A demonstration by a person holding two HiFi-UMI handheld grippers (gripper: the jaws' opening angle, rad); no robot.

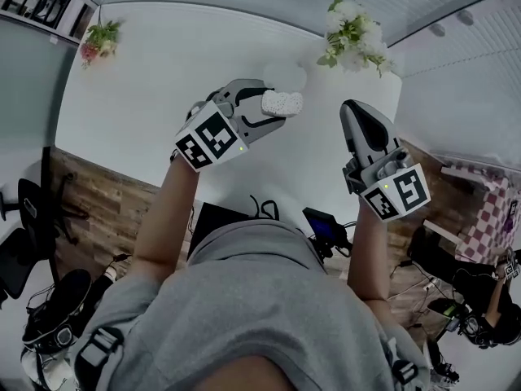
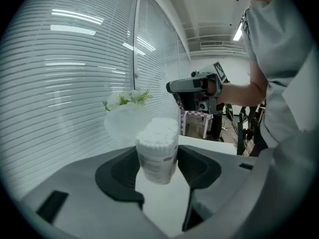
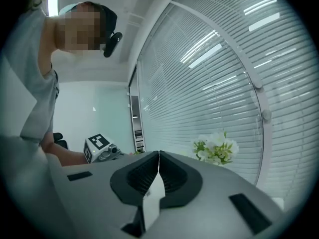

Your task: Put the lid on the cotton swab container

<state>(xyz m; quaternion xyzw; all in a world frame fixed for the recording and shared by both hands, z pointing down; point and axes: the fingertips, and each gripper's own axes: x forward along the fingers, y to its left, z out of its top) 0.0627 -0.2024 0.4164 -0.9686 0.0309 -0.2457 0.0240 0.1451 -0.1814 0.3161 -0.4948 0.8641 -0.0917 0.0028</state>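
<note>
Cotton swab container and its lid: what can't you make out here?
- Label print on the cotton swab container: too small and blurred, left gripper view.
- Lid: only a pale translucent shape behind it, washed out against the blinds.
- Container's lower half: hidden by the left gripper, head view.

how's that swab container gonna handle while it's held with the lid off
The container is clear plastic packed with swabs, so probably light and slightly squeezable in the left gripper. Its top is open, so tilting may spill swabs. The round wall could twist between the jaws.
</note>
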